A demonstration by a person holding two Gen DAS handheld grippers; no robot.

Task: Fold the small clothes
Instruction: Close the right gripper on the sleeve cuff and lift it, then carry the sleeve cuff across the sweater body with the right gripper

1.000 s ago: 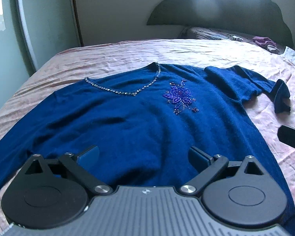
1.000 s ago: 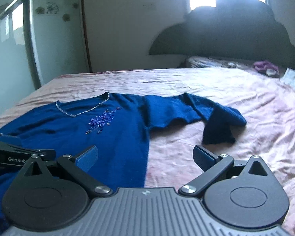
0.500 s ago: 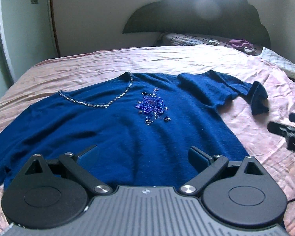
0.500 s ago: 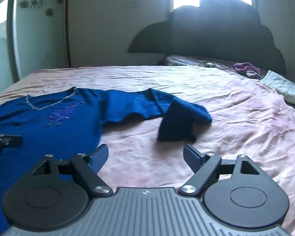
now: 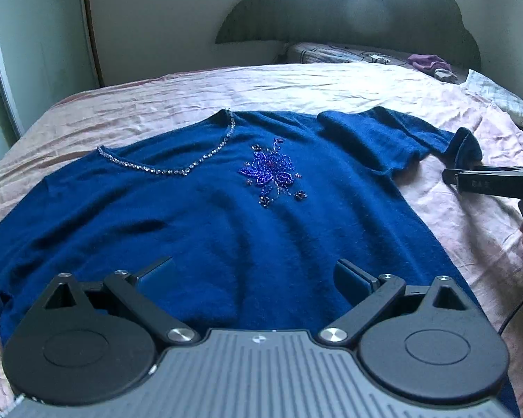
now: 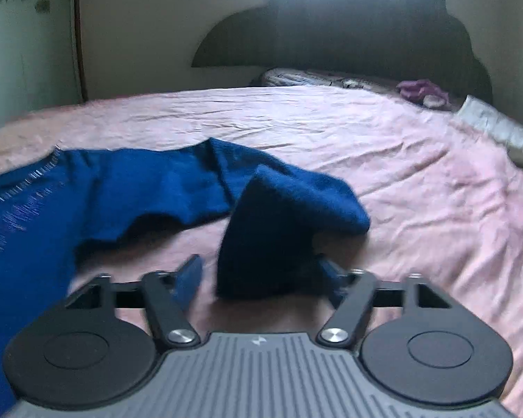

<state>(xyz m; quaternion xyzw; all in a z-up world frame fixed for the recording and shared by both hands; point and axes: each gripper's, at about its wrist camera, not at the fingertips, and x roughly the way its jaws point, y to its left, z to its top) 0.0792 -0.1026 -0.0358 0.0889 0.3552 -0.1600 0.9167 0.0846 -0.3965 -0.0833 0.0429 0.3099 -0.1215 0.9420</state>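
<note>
Folding has barely started, I'd say. The blue sweater (image 5: pixel 247 216) is lying face-up and spread flat on the pink bedsheet (image 5: pixel 296 83), body not folded at all; both sleeves and the body fold are left to do.

The only messy bit is the sleeve (image 6: pixel 289 209) out at about 3 o'clock from the chest in the left view: its cuff end is doubled over into a dark flap.

Right gripper (image 6: pixel 258 278) is wide open, with that flap sitting between the fingers, not pinched yet. Looks like it's lining up to grab it. Left gripper (image 5: pixel 254 275) is open too, hovering over the hem at 6 o'clock, holding nothing.

The sweater is fuzzy knit, with a rhinestone V-neck (image 5: pixel 177 167) and a beaded purple flower (image 5: pixel 272 174) on the chest.
</note>
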